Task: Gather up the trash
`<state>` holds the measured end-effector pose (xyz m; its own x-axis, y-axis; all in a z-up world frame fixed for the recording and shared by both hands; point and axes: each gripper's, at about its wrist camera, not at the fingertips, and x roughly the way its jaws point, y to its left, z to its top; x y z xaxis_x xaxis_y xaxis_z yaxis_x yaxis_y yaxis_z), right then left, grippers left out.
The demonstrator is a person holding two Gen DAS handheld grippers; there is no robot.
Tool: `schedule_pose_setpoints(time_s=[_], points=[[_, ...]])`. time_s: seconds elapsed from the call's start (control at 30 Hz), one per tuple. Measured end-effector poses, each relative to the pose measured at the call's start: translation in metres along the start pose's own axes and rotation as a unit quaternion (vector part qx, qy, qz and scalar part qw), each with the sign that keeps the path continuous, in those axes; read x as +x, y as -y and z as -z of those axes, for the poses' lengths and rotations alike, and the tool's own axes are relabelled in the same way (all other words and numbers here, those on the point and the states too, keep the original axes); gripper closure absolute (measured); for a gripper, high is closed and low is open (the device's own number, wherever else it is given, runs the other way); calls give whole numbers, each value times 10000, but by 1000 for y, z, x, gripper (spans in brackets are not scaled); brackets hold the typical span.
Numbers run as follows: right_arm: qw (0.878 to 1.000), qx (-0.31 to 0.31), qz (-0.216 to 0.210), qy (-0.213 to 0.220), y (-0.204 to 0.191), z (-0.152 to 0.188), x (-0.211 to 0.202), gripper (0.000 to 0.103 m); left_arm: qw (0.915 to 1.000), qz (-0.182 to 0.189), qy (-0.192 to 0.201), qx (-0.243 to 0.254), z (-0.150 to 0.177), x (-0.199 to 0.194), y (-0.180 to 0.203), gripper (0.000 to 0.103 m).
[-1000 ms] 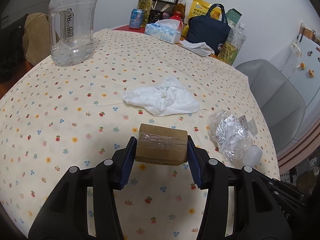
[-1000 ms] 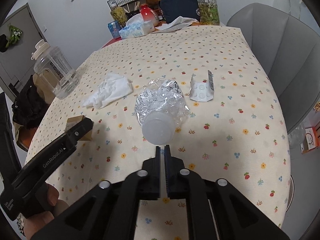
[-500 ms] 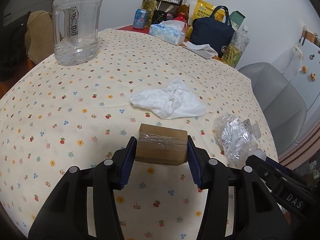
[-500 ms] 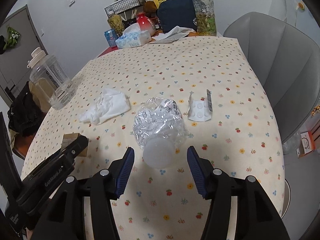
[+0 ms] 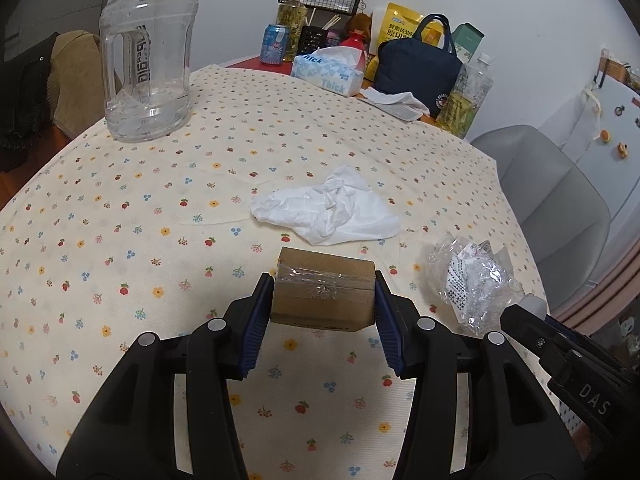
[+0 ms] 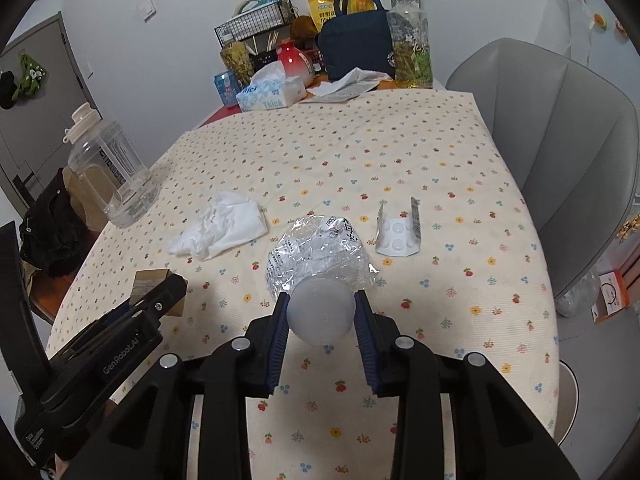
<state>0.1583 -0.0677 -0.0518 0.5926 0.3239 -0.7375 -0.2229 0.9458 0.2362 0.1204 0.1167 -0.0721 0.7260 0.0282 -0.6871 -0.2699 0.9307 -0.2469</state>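
While my left claw (image 5: 323, 300) grips the cardboard box (image 5: 323, 290), my right claw (image 6: 321, 312) closes around the crushed plastic bottle (image 6: 318, 256) on the tabletop (image 6: 400, 168); I should squeeze its cap squarely.

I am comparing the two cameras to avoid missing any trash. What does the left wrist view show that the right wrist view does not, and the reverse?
Only the left wrist view shows the taped top of the cardboard box, clamped in the left tool.

Only the right wrist view shows the white blister pack, and the right tool closing around the crushed bottle's white cap.

Both show the crumpled tissue, the crushed plastic bottle and the big water jug.
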Motion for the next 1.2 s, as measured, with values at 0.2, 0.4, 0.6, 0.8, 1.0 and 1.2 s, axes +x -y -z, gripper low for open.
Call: schedule_pose_setpoints(time_s=[0.2,0.4,0.6,0.8,1.0,1.2], points=[[9997,84,-56,211,10,-1,-27,71,9998,75,128,138,-2,-16,14,54],[9989,217,-36,423,28,1,-55,71,9991,179,189,345,-1,-27,38,54],[9971,387,57,645,56,6,-83,71,9972,299,230,638,3,-38,73,54],[9946,548,290,835,88,14,-110,71,9942,494,219,931,14,-47,107,54],[9908,725,542,1009,120,28,-136,71,9902,662,180,1218,25,-51,139,54],[9872,908,737,1083,149,42,-153,71,9847,821,152,1527,37,-57,174,54]])
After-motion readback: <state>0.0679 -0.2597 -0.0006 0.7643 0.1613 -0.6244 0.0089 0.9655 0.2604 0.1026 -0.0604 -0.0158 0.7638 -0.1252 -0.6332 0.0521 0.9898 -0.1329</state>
